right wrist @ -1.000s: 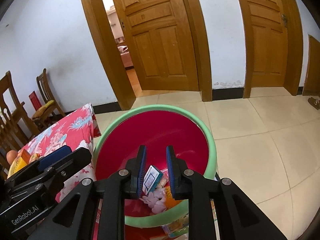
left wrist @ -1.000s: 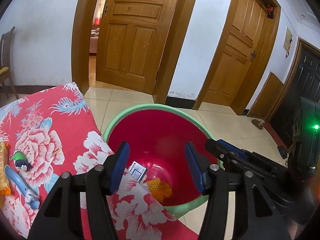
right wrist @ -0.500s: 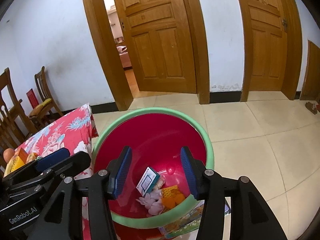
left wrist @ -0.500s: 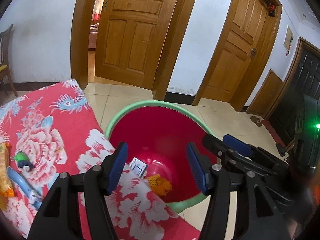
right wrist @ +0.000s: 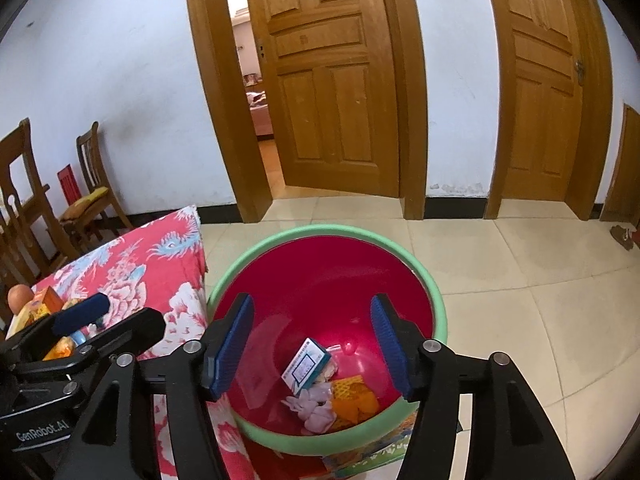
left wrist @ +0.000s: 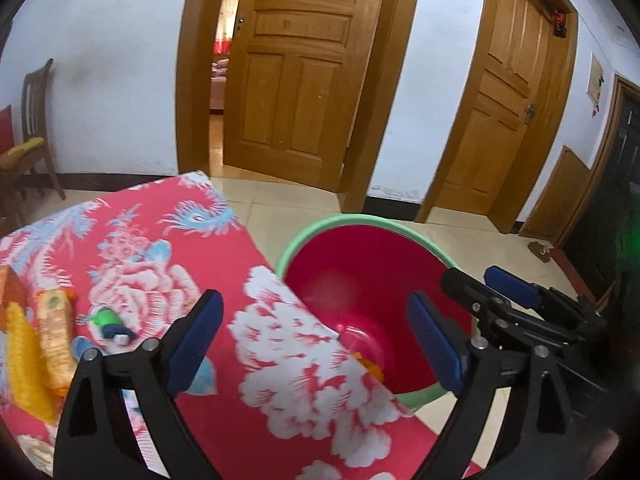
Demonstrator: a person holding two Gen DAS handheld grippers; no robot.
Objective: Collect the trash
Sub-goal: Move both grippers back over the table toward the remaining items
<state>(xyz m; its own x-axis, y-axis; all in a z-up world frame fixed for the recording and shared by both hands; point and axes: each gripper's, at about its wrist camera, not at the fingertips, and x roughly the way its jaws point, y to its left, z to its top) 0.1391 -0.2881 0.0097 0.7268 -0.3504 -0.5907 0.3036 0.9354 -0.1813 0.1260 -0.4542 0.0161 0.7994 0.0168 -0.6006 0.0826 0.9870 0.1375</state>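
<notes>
Tools: two, left tool (left wrist: 316,336), right tool (right wrist: 312,346)
Bins (right wrist: 438,312): one
Small boxes in bin (right wrist: 306,365): one
Doors (right wrist: 332,80): two
Chairs (right wrist: 94,188): two

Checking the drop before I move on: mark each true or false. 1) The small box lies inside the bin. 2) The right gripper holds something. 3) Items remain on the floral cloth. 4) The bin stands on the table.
1) True: the small box lies in the red bin.
2) False: the right gripper has nothing between its opening jaws.
3) True: a green-capped item and an orange packet lie on the floral cloth.
4) False: the bin stands on the floor beside it.
</notes>
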